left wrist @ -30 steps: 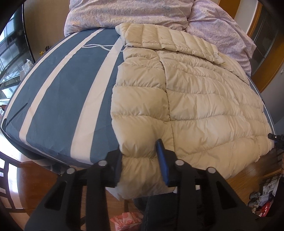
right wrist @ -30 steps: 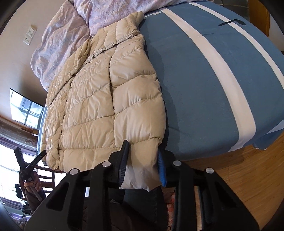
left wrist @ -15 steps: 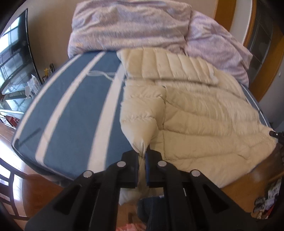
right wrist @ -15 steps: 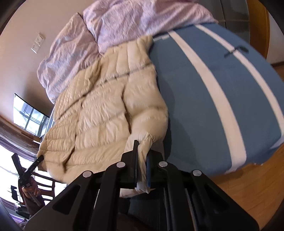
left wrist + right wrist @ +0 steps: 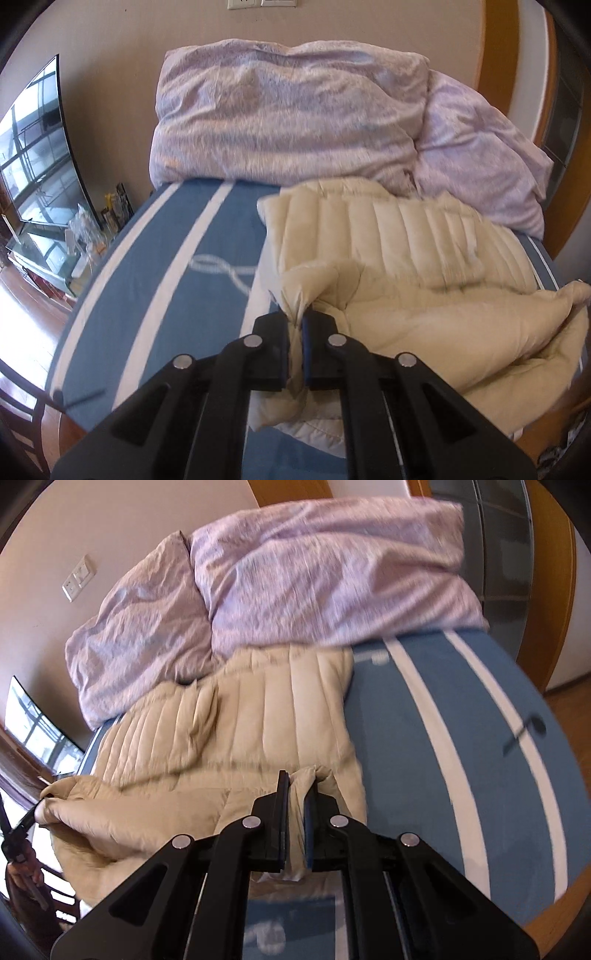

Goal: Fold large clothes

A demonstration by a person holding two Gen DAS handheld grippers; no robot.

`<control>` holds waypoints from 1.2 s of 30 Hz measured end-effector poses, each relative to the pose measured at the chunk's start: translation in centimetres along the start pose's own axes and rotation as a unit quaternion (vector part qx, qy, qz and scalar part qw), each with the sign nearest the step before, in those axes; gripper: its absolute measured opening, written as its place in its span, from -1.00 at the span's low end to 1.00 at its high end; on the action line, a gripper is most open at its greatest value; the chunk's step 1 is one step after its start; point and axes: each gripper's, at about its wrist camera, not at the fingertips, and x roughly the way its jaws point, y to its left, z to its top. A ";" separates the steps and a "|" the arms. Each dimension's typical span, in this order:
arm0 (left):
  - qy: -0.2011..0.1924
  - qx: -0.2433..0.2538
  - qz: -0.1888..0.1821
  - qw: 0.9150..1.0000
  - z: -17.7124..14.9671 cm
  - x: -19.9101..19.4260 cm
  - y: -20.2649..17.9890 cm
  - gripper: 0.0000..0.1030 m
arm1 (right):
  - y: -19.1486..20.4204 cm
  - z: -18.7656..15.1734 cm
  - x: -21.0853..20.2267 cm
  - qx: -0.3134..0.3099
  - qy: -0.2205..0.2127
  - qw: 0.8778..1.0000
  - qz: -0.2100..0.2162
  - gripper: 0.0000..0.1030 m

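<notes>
A beige quilted down jacket [image 5: 399, 251] lies on a blue bed cover with white stripes [image 5: 177, 280]. My left gripper [image 5: 294, 325] is shut on a bunched corner of the jacket's hem and holds it lifted over the jacket's body. In the right wrist view my right gripper [image 5: 295, 794] is shut on the other hem corner of the jacket [image 5: 258, 716], also lifted. The hem is raised off the bed and folding toward the collar. The left gripper also shows at the far left of the right wrist view [image 5: 40, 805].
Two lilac pillows [image 5: 288, 114] lie at the head of the bed against the wall. A TV [image 5: 33, 147] and a cluttered low stand [image 5: 81, 236] are left of the bed. A wooden chair [image 5: 22, 417] is at the lower left. The bed cover [image 5: 461, 738] lies bare on the right.
Both grippers closed on the jacket's hem corners, lifted them and carried them forward toward the pillows. The jacket's lower half now bunches up over its upper half.
</notes>
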 end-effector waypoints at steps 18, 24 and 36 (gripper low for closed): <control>0.004 -0.067 0.019 0.998 12.1 15.0 -2.2 -0.86 | -0.5 11.8 13.9 0.055 -0.070 0.995 -0.046 -0.84; -0.006 -0.091 0.012 0.996 12.5 18.9 -2.5 -0.73 | -0.9 12.6 16.8 0.072 -0.086 0.993 -0.027 0.22; -0.073 -0.098 0.011 0.992 10.3 14.2 -1.3 0.68 | 1.0 8.9 11.6 -0.030 -0.142 0.989 -0.014 0.04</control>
